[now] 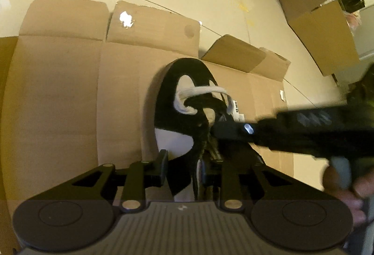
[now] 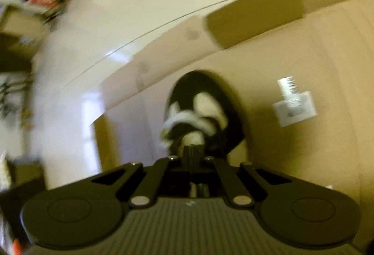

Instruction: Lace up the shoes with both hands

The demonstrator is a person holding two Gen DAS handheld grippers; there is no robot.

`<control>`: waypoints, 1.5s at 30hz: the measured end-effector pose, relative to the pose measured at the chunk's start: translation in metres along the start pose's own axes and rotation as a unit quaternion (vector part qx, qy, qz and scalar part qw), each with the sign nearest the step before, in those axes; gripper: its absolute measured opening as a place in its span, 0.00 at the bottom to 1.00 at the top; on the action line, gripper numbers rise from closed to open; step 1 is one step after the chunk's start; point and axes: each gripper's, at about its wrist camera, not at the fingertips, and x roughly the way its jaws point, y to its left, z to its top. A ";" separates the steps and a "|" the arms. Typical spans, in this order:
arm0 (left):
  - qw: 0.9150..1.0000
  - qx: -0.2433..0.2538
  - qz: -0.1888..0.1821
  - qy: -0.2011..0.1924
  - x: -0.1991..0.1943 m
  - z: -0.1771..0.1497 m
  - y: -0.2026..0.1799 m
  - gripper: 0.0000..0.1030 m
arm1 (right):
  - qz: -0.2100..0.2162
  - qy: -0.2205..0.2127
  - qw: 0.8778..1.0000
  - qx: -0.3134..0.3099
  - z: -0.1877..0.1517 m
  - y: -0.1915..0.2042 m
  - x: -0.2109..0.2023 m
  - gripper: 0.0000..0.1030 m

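Your right gripper point(image 2: 192, 154) fingers are closed over the shoe point(image 1: 184, 100) throat — left gripper point(image 1: 182, 168) part-open astride its collar, lace point(image 1: 201, 91) ahead

You've got one shoe point(image 1: 184, 100) in front of you, black and white, with one pale lace point(image 1: 205, 91) looped across its top. It sits on one big flattened cardboard sheet point(image 1: 70, 91). Beyond the shoe you can count two cardboard boxes point(image 1: 233, 51), one close behind it and one point(image 1: 322, 28) further off. Two grippers point(image 1: 182, 168) are in play, the second point(image 1: 217, 130) coming in over the shoe. One white label point(image 2: 295, 105) sits beside the shoe.
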 end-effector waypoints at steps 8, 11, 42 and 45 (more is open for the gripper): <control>1.000 0.002 0.005 0.006 0.001 0.001 -0.003 0.32 | 0.002 0.033 0.997 0.069 -0.005 -0.020 -0.007 0.00; 1.000 0.003 0.008 0.007 0.001 0.002 -0.005 0.33 | -0.020 0.026 0.988 0.148 -0.003 -0.025 -0.004 0.00; 1.000 -0.009 -0.011 0.012 0.002 0.000 0.002 0.39 | -0.164 -0.055 0.965 0.197 0.001 0.024 0.005 0.59; 1.000 -0.009 -0.011 0.011 0.003 -0.001 0.002 0.39 | -0.172 -0.063 0.964 0.192 0.000 0.023 0.008 0.48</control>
